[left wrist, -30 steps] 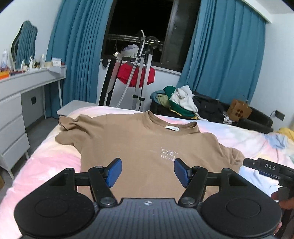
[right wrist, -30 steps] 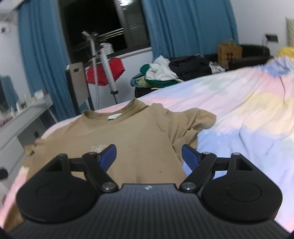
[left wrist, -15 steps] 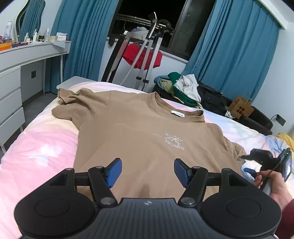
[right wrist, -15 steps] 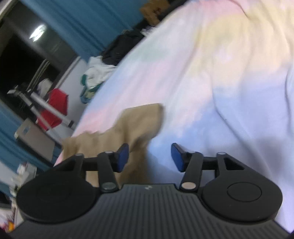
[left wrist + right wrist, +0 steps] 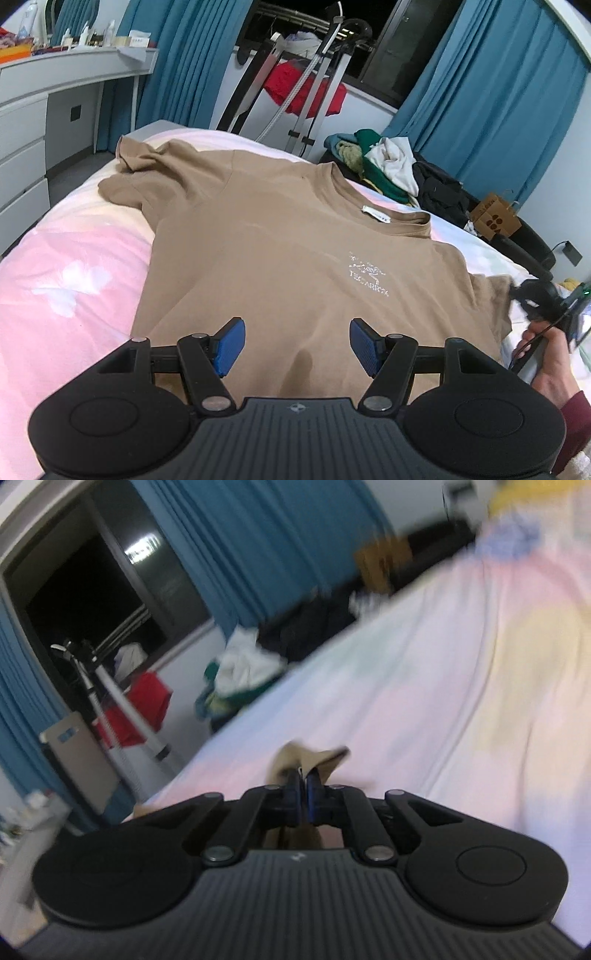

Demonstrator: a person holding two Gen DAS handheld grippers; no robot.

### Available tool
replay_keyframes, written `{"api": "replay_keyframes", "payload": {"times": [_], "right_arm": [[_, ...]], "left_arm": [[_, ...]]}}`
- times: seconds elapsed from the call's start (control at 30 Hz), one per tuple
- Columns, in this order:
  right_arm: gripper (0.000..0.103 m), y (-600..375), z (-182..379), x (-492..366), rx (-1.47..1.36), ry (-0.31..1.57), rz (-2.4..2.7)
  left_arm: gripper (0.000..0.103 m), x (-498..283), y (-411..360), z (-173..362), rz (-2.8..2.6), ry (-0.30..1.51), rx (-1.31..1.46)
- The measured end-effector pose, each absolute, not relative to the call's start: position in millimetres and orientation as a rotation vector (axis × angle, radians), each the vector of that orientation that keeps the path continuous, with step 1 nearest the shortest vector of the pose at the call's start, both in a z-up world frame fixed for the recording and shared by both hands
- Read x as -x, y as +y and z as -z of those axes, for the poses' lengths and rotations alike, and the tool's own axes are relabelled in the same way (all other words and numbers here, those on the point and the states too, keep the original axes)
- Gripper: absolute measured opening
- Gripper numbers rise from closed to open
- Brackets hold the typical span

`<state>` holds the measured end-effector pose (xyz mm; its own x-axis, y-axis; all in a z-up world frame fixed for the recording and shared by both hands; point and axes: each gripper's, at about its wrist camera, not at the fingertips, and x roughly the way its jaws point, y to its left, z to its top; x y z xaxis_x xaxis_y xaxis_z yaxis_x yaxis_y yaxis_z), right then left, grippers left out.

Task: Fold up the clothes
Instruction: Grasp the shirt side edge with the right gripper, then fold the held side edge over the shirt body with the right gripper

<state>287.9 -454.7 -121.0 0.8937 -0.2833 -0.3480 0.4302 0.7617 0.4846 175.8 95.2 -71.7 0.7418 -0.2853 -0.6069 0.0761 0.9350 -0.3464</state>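
A tan T-shirt [image 5: 280, 251] lies face up on the pastel bedspread [image 5: 74, 280], collar toward the far side, its far-left sleeve crumpled. My left gripper [image 5: 295, 345] is open and empty, hovering over the shirt's lower hem. My right gripper [image 5: 303, 794] is shut on the tan T-shirt's right sleeve [image 5: 314, 758], which sticks up between the blue pads. In the left wrist view the right gripper [image 5: 535, 299] shows at the shirt's right sleeve edge, held by a hand.
A pile of clothes [image 5: 384, 166] and a brown paper bag [image 5: 495, 218] lie on a dark sofa beyond the bed. A steamer stand with a red garment [image 5: 306, 92] stands by the window. A white dresser [image 5: 29, 110] is at the left.
My right gripper moved onto the right sleeve and shut on it. My left gripper came closer over the shirt's hem and stayed open.
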Motion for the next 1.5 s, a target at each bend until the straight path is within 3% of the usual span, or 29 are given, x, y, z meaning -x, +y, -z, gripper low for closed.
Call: {"api": "replay_keyframes", "payload": {"times": [0.07, 0.23, 0.3, 0.37, 0.4, 0.63, 0.7, 0.73, 0.77, 0.83, 0.93, 1.13, 1.3, 1.33, 1.37, 1.43, 1.5], "right_arm": [[0.007, -455, 117, -285, -0.524, 0.252, 0.448], [0.014, -475, 125, -270, -0.706, 0.333, 0.462], [0.033, -477, 126, -252, -0.767, 0.348, 0.457], [0.061, -474, 129, -230, -0.856, 0.353, 0.438], [0.064, -472, 131, -220, -0.907, 0.355, 0.426], [0.063, -450, 159, -207, -1.268, 0.48, 0.342], [0.052, -446, 165, -211, -1.246, 0.458, 0.325], [0.041, -445, 168, -216, -1.216, 0.461, 0.33], [0.023, -444, 170, -220, -1.193, 0.465, 0.334], [0.008, -446, 175, -225, -1.178, 0.469, 0.351], [0.005, -444, 169, -216, -1.167, 0.421, 0.4], [0.004, -443, 149, -185, -1.071, 0.376, 0.475], [0.009, -453, 177, -172, -1.275, 0.361, 0.397], [0.013, -454, 181, -172, -1.301, 0.348, 0.375], [0.03, -455, 184, -176, -1.31, 0.341, 0.346], [0.05, -457, 188, -181, -1.31, 0.327, 0.304], [0.05, -455, 190, -184, -1.278, 0.292, 0.304]], "left_arm": [[0.065, -176, 96, 73, 0.204, 0.716, 0.313], [0.065, -170, 101, 67, 0.209, 0.7, 0.336], [0.065, -166, 101, 64, 0.204, 0.691, 0.346], [0.065, -163, 105, 62, 0.203, 0.691, 0.369], [0.065, -162, 107, 61, 0.204, 0.694, 0.383], [0.065, -150, 114, 61, 0.206, 0.716, 0.453], [0.065, -150, 113, 63, 0.206, 0.724, 0.469], [0.065, -150, 112, 64, 0.207, 0.728, 0.477], [0.065, -151, 111, 64, 0.207, 0.729, 0.477], [0.065, -152, 109, 65, 0.207, 0.728, 0.474], [0.065, -153, 107, 64, 0.205, 0.725, 0.476], [0.065, -152, 106, 62, 0.208, 0.723, 0.485], [0.065, -148, 104, 59, 0.214, 0.717, 0.485], [0.065, -147, 104, 59, 0.214, 0.715, 0.484], [0.065, -147, 104, 59, 0.214, 0.715, 0.484], [0.065, -148, 104, 60, 0.211, 0.719, 0.484], [0.065, -150, 103, 62, 0.206, 0.725, 0.482]]}}
